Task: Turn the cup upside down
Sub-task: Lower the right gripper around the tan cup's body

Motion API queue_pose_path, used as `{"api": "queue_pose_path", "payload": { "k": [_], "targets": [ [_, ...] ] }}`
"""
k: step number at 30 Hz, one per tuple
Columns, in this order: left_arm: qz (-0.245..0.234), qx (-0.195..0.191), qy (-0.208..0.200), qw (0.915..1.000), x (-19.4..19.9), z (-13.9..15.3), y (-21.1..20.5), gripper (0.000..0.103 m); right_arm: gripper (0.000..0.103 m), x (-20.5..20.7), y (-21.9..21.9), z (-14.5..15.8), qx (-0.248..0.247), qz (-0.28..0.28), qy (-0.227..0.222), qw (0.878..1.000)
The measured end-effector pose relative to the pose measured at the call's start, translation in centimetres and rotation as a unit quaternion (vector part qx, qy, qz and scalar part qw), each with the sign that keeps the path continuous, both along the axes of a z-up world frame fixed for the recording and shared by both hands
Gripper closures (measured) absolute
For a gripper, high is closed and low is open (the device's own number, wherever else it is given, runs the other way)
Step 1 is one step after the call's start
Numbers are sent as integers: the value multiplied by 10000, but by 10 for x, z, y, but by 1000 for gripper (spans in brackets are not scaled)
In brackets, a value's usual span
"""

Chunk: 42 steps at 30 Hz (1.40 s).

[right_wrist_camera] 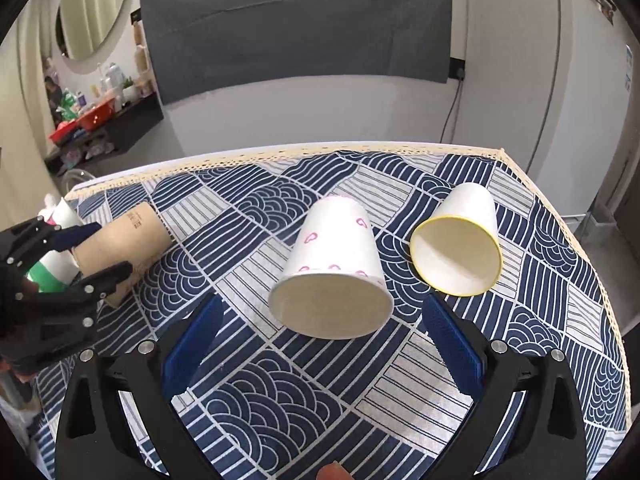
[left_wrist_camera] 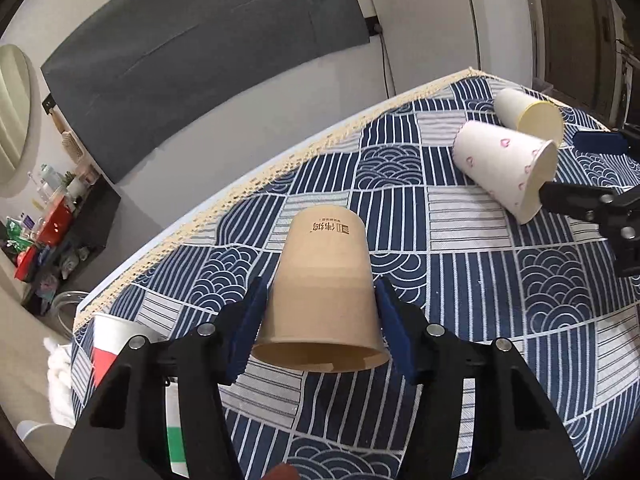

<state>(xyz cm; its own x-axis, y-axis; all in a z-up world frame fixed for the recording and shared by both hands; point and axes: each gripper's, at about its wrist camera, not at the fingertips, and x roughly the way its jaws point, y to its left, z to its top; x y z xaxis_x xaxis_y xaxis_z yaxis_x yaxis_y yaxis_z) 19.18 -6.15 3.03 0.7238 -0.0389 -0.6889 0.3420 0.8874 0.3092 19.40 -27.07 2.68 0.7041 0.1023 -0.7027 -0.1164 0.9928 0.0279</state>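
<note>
A brown paper cup (left_wrist_camera: pixel 324 292) lies on its side on the patterned tablecloth, mouth toward me. My left gripper (left_wrist_camera: pixel 320 328) has its blue pads on both sides of the cup near the rim and is shut on it; the cup also shows in the right wrist view (right_wrist_camera: pixel 124 248). A white cup with pink hearts (right_wrist_camera: pixel 332 276) lies on its side, mouth toward my right gripper (right_wrist_camera: pixel 324 344). That gripper is open, its pads wide on either side of the cup's mouth and apart from it. A white cup with a yellow rim (right_wrist_camera: pixel 460 248) lies on its side just to the right.
A red, white and green cup (left_wrist_camera: pixel 116 344) lies at the table's left edge beside my left gripper. The tablecloth (right_wrist_camera: pixel 280 392) has a cream lace border at the far edge. A dark panel, a cluttered shelf and a white fridge stand behind the table.
</note>
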Motion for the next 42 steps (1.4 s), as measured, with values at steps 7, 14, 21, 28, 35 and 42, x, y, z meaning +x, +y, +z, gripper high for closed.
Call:
{"api": "queue_pose_path", "payload": {
  "k": [7, 14, 21, 28, 35, 42],
  "targets": [
    [-33, 274, -339, 9990, -35, 21, -7, 46, 8, -13, 3, 13, 95, 25, -87, 9999],
    [42, 269, -324, 9991, -72, 28, -7, 45, 8, -39, 13, 29, 64, 91, -161, 9998],
    [8, 179, -300, 9994, -113, 25, -8, 45, 8, -76, 24, 40, -92, 169, -186, 9996],
    [-77, 255, -228, 9994, -150, 20, -12, 45, 8, -112, 30, 48, -96, 262, -170, 9995],
    [-87, 145, -108, 9998, -172, 11, -9, 44, 8, -131, 36, 43, 82, 333, -23, 9994],
    [47, 36, 140, 9999, -175, -20, -6, 25, 8, -138, 44, 23, 4, 428, 265, 9987]
  ]
}}
